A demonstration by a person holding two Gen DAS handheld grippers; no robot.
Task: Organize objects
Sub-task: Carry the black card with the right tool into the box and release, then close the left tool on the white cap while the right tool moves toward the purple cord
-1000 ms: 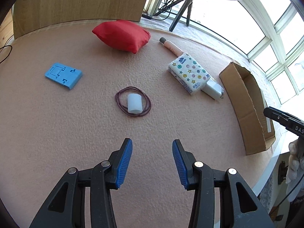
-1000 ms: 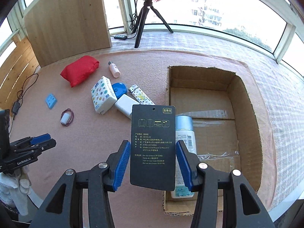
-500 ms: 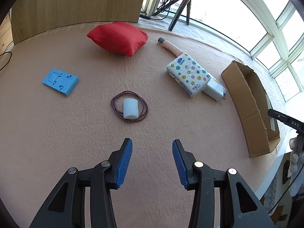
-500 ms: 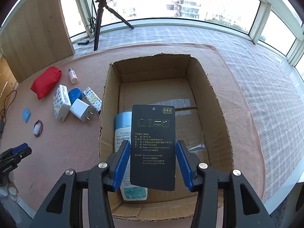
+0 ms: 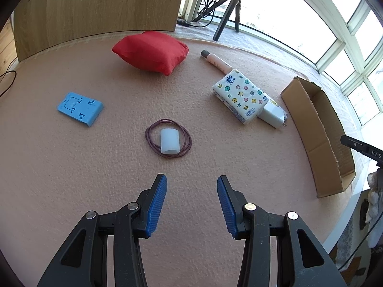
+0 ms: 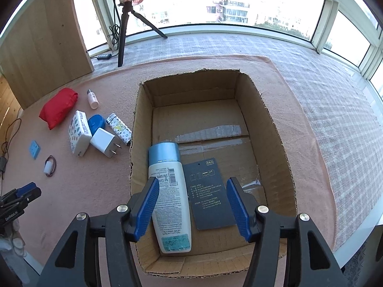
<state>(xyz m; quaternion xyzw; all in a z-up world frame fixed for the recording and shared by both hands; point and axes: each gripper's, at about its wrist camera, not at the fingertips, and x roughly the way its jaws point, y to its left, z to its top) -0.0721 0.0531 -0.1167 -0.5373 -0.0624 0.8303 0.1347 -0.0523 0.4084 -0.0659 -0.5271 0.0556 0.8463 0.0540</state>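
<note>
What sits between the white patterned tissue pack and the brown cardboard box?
In the right wrist view, a white plug charger, blue round lid and patterned lighter lie between tissue pack and box.

Dark card (image 6: 210, 195) flat in cardboard box (image 6: 275, 129), beside lying lotion bottle (image 6: 168, 196).

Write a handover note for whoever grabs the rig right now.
Right gripper: open, empty, above the cardboard box.
Left gripper: open, empty, over the mat, short of the white roll.
Done: lotion bottle and dark card lie flat in the box.
Left on the mat: red pouch, tissue pack, charger, blue holder, pink bottle, patterned case, blue lid, white roll with bands.
</note>
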